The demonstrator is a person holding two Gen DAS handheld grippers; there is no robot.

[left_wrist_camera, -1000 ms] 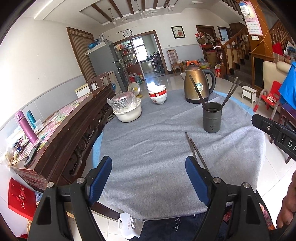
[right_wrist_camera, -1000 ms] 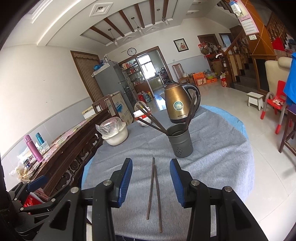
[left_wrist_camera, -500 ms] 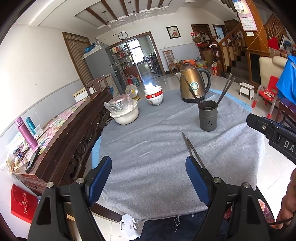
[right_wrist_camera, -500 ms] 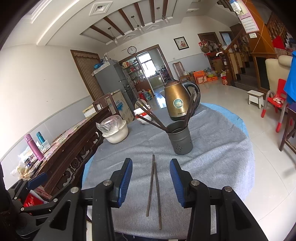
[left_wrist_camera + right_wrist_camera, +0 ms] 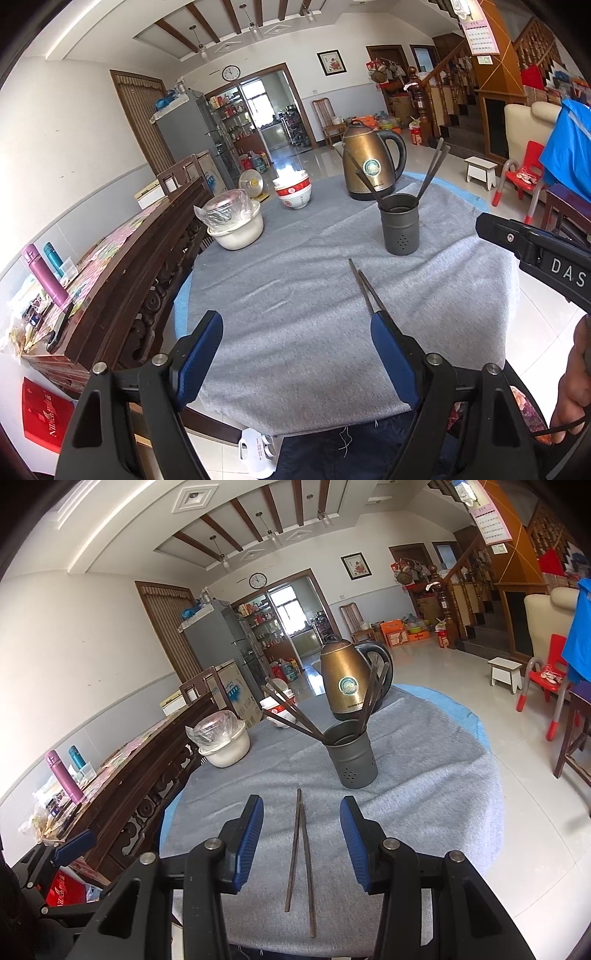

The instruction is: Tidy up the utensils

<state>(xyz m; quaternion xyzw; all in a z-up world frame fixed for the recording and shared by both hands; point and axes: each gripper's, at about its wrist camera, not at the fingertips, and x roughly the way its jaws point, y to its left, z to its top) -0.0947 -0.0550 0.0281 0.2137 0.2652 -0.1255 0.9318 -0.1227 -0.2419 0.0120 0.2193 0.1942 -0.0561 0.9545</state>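
- Right gripper (image 5: 302,840): released, its blue pads (image 5: 250,838) spread wide and grasping nothing; it hovers above the near edge of the round table.
- Loose chopsticks (image 5: 300,856): a dark pair lying flat on the grey tablecloth (image 5: 424,812), far tips touching and near ends slightly splayed; in the right wrist view they sit between the two blue pads, below them and apart from both.
- Left gripper (image 5: 297,363): released, jaws wide apart with nothing between them; it is held over the near left part of the table. In the left wrist view the loose chopsticks (image 5: 365,288) run toward its right pad (image 5: 393,365), which covers their near ends.
- Utensil holder (image 5: 351,758): a dark grey metal cup with small holes low on its wall, standing upright beyond the far tips of the loose pair; several more chopsticks (image 5: 291,710) lean out of it to left and right.
- Kettle (image 5: 349,681): bronze with a black handle, behind the holder; it bears a round green badge with a line of print beneath, both too small to read.
- Left of the holder: a white pot (image 5: 225,744) covered with clear plastic and red-and-white bowls (image 5: 294,192).
- Legible writing: white letters "DAS" on the black body of the right gripper (image 5: 535,258) at the right edge of the left wrist view; white script on a red box (image 5: 46,419) below, not clearly readable.
- Wall clock (image 5: 257,580) above the far doorway.
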